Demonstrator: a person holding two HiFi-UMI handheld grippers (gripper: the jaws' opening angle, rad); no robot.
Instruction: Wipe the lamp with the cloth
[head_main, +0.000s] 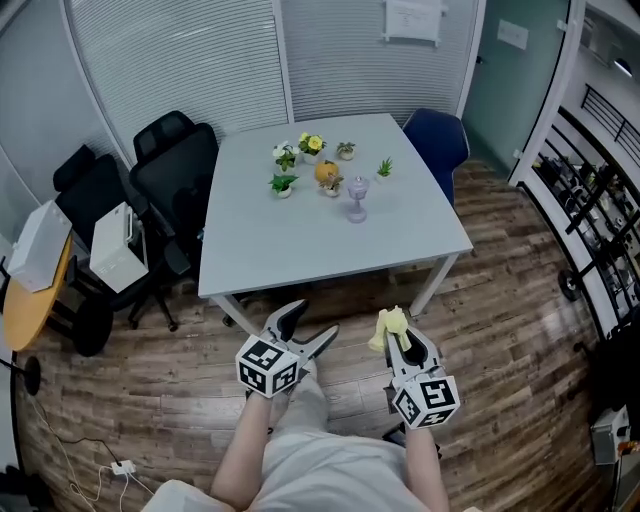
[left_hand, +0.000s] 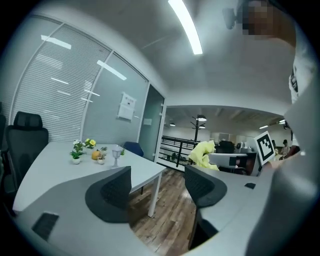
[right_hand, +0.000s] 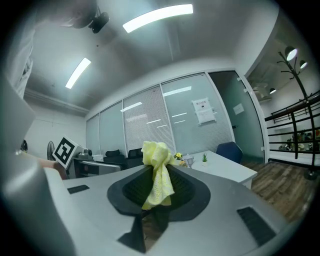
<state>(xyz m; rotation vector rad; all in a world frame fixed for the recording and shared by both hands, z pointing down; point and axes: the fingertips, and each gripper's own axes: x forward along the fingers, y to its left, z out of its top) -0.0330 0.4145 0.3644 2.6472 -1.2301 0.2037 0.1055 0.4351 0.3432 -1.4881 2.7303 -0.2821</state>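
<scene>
- Two black office chairs stand at the far left, with one white box just beside them.
- The left gripper, one of two, is held low over the wooden floor, short of the surface's near edge. Its jaws are spread wide with nothing between them.
- One pale grey rectangular surface fills the middle of the room.
- About six small potted plants are clustered on its far half, along with one round orange object.
- One lamp, small, pale and goblet-shaped, stands upright on the surface. It is just right of the orange object and well apart from both grippers.
- The right gripper is level with the left one. Its jaws pinch one yellow cloth, which bunches above them and hangs down between the pads.
- One blue chair stands at the surface's far right corner.
- Slatted blinds cover the glass wall behind.
- Dark railings line the right side.
</scene>
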